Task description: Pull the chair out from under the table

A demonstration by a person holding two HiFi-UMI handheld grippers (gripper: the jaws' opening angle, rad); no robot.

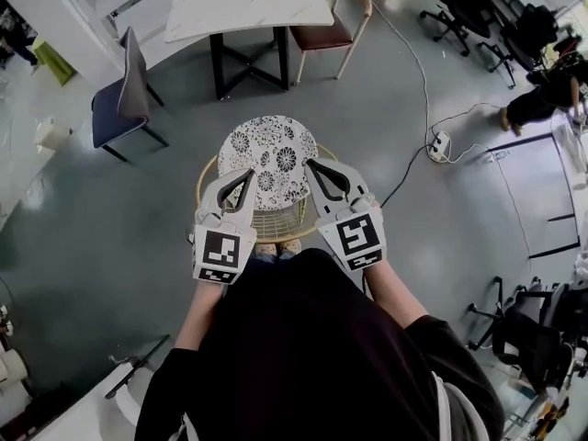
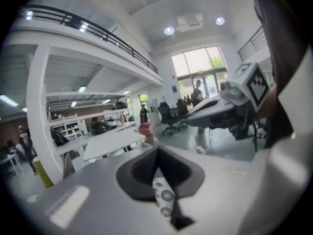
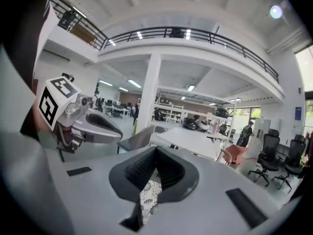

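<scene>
Judging from the layout, the pull is complete: the chair (image 1: 266,150) stands well clear of the table (image 1: 248,3). Left gripper (image 1: 245,178) and right gripper (image 1: 314,168) hang above its seat, jaws fully closed on nothing. Next move: withdraw both grippers without knocking the chair

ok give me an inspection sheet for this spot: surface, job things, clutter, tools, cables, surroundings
surface: grey floor
job's things: floral chair stands clear of the white table
clutter: grey chair and pink chair at the table
grippers: left tool and right tool both shut, tips by the floral chair's near edge, no grip seen
cables: white cable runs to a power strip
surroundings: office chairs, a person far right
</scene>
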